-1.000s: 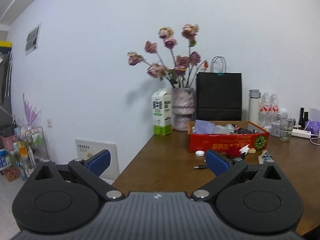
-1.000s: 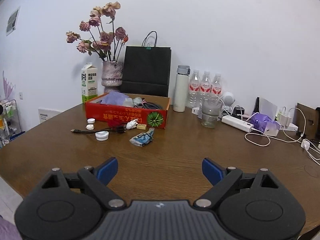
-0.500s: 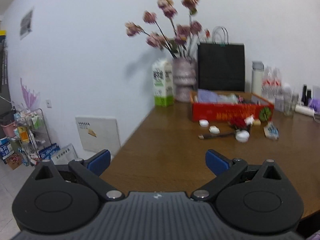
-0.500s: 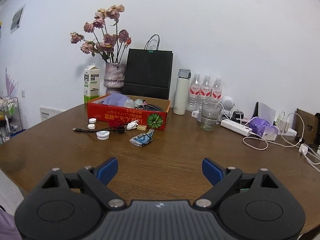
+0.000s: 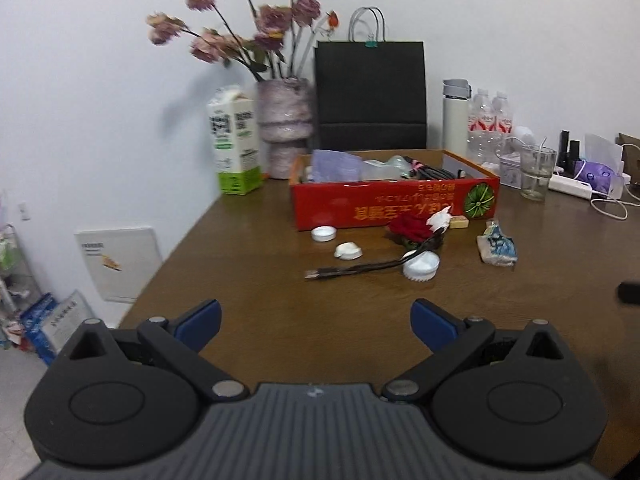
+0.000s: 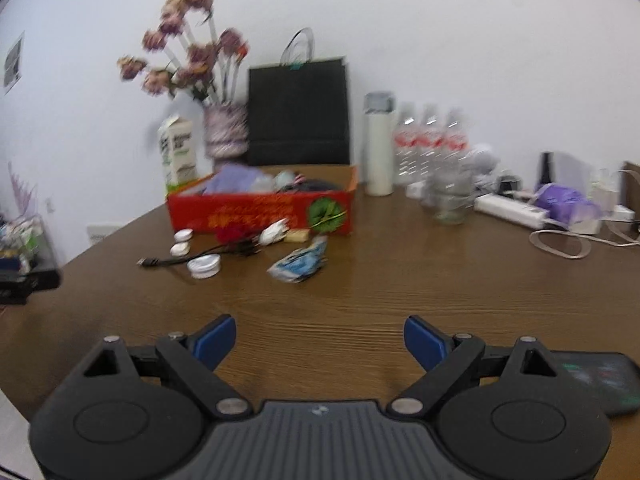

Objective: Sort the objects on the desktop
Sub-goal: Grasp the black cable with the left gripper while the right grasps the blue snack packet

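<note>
A red cardboard box (image 5: pixel 394 200) (image 6: pixel 260 210) holding mixed items stands mid-table. In front of it lie small white caps (image 5: pixel 323 233) (image 6: pixel 183 235), a larger white lid (image 5: pixel 420 266) (image 6: pixel 204 266), a black USB cable (image 5: pixel 352 270) (image 6: pixel 160 261), a red flower (image 5: pixel 412 227), a small yellow block (image 5: pixel 459 222) (image 6: pixel 298 235) and a crumpled blue-white wrapper (image 5: pixel 497 246) (image 6: pixel 300 263). My left gripper (image 5: pixel 316 322) is open and empty, short of the cable. My right gripper (image 6: pixel 319 340) is open and empty above bare wood, short of the wrapper.
At the back stand a milk carton (image 5: pixel 236 146), a vase of dried roses (image 5: pixel 285 126), a black paper bag (image 5: pixel 370 96), a white flask (image 5: pixel 455 118), water bottles (image 6: pixel 430 140) and a glass (image 5: pixel 536 172). A power strip (image 6: pixel 510 209) with cables lies right. A phone (image 6: pixel 600 382) lies beside the right gripper.
Both grippers have moved forward and down over the table, and the box and loose items now look closer. The left view swung right from the table's edge. Both jaws stay open.
</note>
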